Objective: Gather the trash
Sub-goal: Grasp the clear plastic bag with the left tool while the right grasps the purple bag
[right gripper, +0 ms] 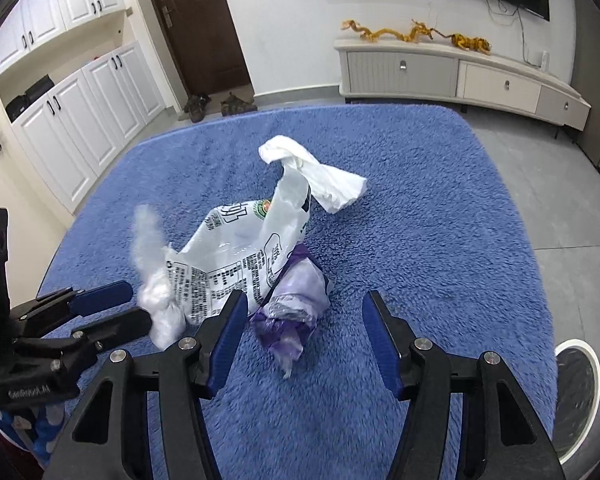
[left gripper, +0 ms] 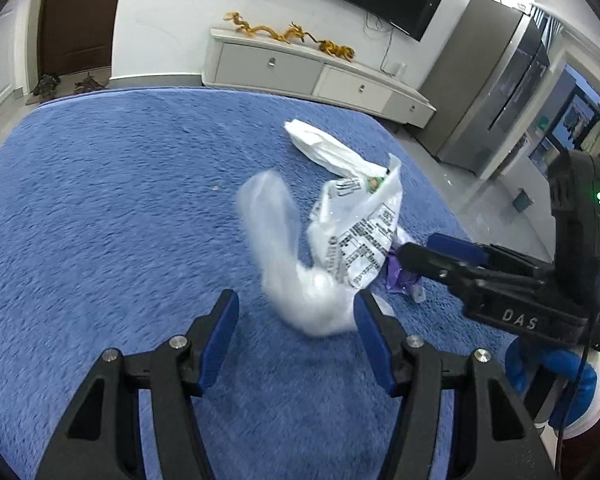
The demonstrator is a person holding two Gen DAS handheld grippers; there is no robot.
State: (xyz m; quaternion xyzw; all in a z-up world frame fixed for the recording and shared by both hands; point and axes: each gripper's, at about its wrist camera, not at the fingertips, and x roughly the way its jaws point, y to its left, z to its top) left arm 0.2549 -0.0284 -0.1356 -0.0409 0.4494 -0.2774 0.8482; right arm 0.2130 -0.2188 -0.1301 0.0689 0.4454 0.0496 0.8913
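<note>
Trash lies on a blue fuzzy rug [left gripper: 100, 200]. A crumpled clear plastic piece [left gripper: 284, 256] lies just ahead of my open left gripper [left gripper: 296, 320], touching its right finger; it also shows in the right wrist view [right gripper: 156, 280]. A white printed plastic bag [left gripper: 360, 232] stands beside it, also in the right wrist view [right gripper: 240, 256]. A purple wrapper [right gripper: 296, 304] lies between the fingers of my open right gripper [right gripper: 304, 320]. A white crumpled bag [right gripper: 320, 172] lies farther back. Both grippers are empty.
A white bin rim [right gripper: 576, 396] shows at the right edge of the rug [right gripper: 420, 240]. A low TV cabinet [right gripper: 460, 76] with golden dragon figures stands at the far wall. White cupboards [right gripper: 60, 112], a brown door and shoes are at the left.
</note>
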